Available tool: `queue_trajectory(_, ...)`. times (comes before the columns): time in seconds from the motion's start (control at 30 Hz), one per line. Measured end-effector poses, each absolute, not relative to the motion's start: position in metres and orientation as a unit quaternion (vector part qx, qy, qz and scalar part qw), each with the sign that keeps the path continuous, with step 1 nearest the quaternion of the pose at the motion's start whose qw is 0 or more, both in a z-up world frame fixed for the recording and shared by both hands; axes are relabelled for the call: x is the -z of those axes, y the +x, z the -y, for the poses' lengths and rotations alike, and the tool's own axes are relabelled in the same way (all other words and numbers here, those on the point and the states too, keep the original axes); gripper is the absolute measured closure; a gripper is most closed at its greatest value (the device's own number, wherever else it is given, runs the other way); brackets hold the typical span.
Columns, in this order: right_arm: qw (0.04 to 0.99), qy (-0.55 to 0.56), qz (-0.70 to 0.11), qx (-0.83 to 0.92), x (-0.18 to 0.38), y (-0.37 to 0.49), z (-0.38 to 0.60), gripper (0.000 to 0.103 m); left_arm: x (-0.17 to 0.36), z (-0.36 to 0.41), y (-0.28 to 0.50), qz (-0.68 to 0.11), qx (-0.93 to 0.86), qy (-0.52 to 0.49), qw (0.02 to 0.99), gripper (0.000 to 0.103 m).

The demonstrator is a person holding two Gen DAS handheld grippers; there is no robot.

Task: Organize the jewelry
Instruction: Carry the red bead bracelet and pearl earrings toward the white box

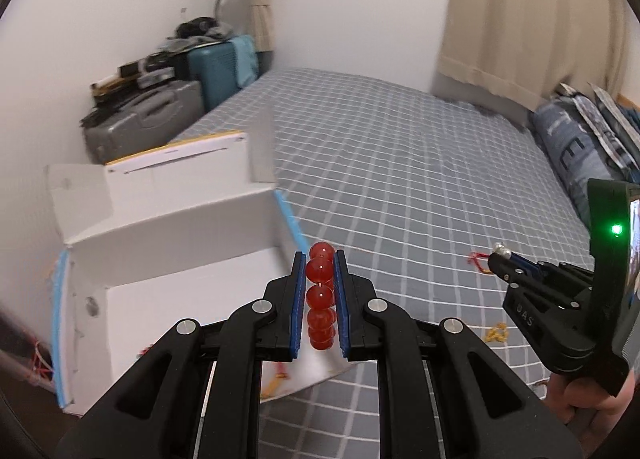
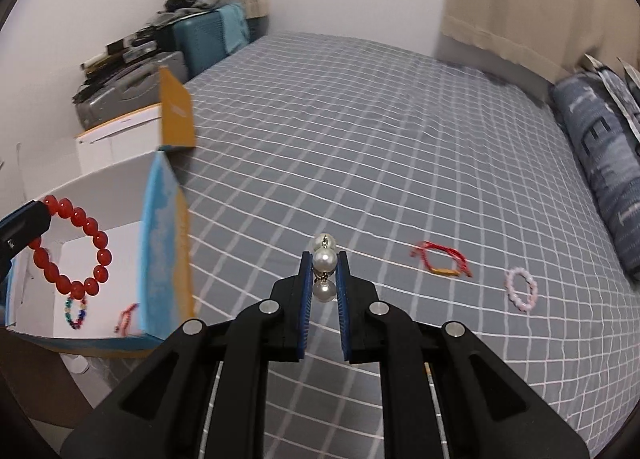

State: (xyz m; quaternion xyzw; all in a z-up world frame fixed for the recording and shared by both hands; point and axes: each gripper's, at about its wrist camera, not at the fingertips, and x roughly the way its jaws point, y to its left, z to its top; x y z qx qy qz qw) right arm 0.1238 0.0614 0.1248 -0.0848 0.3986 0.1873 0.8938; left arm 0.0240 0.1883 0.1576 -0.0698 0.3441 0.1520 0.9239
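Note:
My left gripper (image 1: 320,259) is shut on a red bead bracelet (image 1: 320,295) and holds it over the open white cardboard box (image 1: 180,219). In the right wrist view the red bracelet (image 2: 90,227) hangs from the left gripper (image 2: 42,205) above the box (image 2: 160,219). My right gripper (image 2: 323,255) is shut on a white pearl bracelet (image 2: 324,259), held above the grey checked bed (image 2: 360,139) to the right of the box. In the left wrist view the right gripper (image 1: 498,255) holds pearls (image 1: 502,250).
In the box lie a multicoloured bead bracelet (image 2: 76,313) and a red string piece (image 2: 126,317). On the bed lie a red cord bracelet (image 2: 442,259), a pink bead bracelet (image 2: 520,291) and a small gold piece (image 1: 496,333). Suitcases (image 1: 160,111) stand behind the box; pillows (image 2: 600,163) lie at right.

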Motion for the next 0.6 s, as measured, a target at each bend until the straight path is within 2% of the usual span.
queue_trajectory(0.33,0.88,-0.123,-0.381,-0.256,-0.133,0.088,-0.158,0.092,-0.151,-0.262,-0.028,-0.359,-0.228,-0.089,0.901,0.09)
queue_trajectory(0.6,0.859,-0.161,-0.38,-0.304,-0.114,0.061,-0.232,0.092,-0.119,-0.314,-0.053,-0.389,-0.275,-0.106,0.873,0.09)
